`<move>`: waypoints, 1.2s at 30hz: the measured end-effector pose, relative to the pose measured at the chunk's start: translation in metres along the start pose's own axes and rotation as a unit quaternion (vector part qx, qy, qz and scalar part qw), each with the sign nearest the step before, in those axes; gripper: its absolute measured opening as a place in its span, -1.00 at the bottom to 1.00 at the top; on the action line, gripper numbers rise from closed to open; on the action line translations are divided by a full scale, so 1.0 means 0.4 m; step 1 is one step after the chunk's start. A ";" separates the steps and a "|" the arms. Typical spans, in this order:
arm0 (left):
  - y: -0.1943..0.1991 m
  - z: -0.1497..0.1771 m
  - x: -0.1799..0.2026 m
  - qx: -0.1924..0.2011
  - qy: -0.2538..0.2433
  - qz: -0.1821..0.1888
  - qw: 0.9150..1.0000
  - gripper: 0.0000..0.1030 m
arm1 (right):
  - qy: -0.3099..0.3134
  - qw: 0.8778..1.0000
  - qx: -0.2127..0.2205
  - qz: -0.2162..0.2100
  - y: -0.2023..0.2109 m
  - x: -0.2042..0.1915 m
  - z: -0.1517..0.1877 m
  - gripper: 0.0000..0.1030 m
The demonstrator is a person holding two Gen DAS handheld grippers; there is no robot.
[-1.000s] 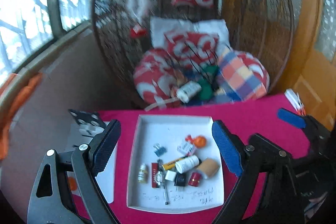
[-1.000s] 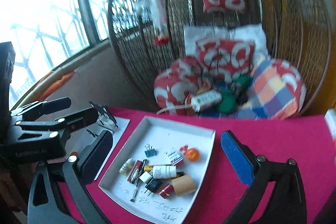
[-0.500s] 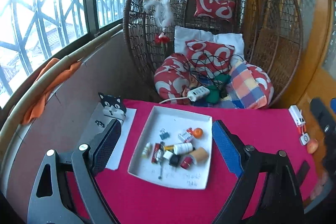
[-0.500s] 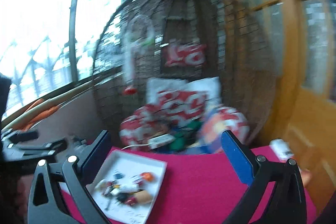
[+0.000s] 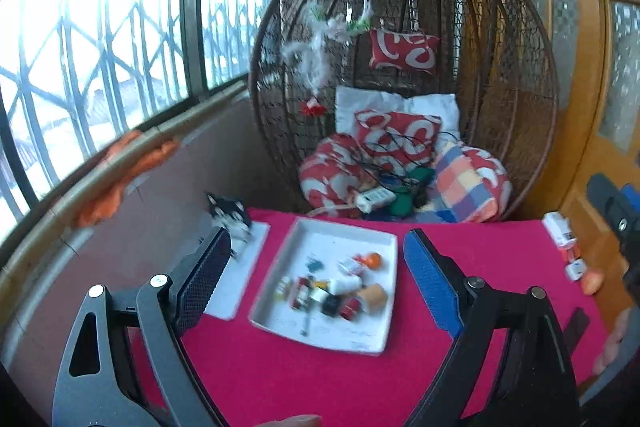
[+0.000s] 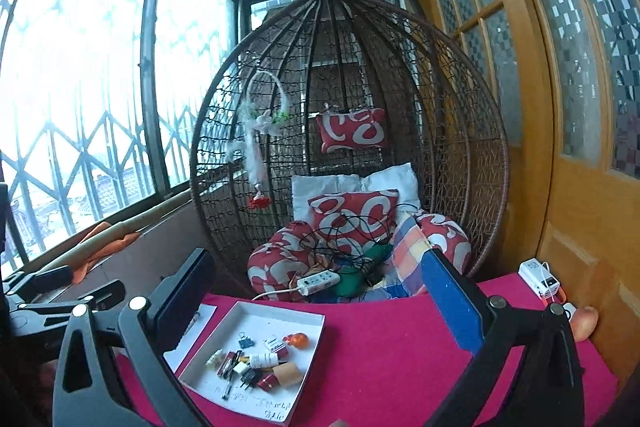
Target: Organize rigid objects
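A white square tray (image 5: 340,239) sits on the red tablecloth (image 5: 320,379). It holds several small rigid items: a white bottle (image 5: 346,284), an orange ball (image 5: 374,259), a tan roll (image 5: 374,294), a blue binder clip (image 5: 314,264) and a pen. The tray also shows in the right wrist view (image 6: 276,315). My left gripper (image 5: 316,283) is open and empty, raised above and in front of the tray. My right gripper (image 6: 320,307) is open and empty, held high and back from the tray.
A wicker egg chair (image 6: 348,147) with red cushions and a white power strip (image 6: 318,282) stands behind the table. A white sheet with a black cat holder (image 5: 228,213) lies left of the tray. White boxes (image 6: 540,279) and a peach object (image 6: 584,323) lie at the table's right edge.
Both grippers have pulled up and back from the tray, which now looks smaller and lower in both views. Both stay open and empty.
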State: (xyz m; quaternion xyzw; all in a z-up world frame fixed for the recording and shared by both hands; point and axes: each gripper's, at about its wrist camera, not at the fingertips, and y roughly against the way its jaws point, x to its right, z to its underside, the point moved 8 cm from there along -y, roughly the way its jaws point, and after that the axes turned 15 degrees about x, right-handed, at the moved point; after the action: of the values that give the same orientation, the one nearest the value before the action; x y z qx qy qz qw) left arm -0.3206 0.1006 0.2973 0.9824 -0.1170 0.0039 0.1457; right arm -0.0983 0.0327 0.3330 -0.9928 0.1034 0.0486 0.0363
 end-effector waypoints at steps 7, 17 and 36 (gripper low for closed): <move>0.017 0.029 0.019 -0.027 0.009 0.006 1.000 0.73 | -0.012 0.999 -0.007 -0.029 0.033 -0.012 0.012 1.00; 0.011 0.055 0.035 -0.049 0.007 -0.004 0.999 0.73 | -0.026 0.999 -0.007 -0.028 0.041 0.017 0.014 1.00; -0.017 0.085 0.047 -0.076 0.004 -0.002 0.997 0.73 | -0.028 0.998 -0.034 -0.043 0.022 0.016 0.044 1.00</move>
State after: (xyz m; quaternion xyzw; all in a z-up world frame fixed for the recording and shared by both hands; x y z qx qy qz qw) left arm -0.3016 0.0928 0.2636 0.9685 -0.1147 -0.0012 0.2209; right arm -0.0954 0.0244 0.3144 -0.9952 0.0583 0.0783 0.0074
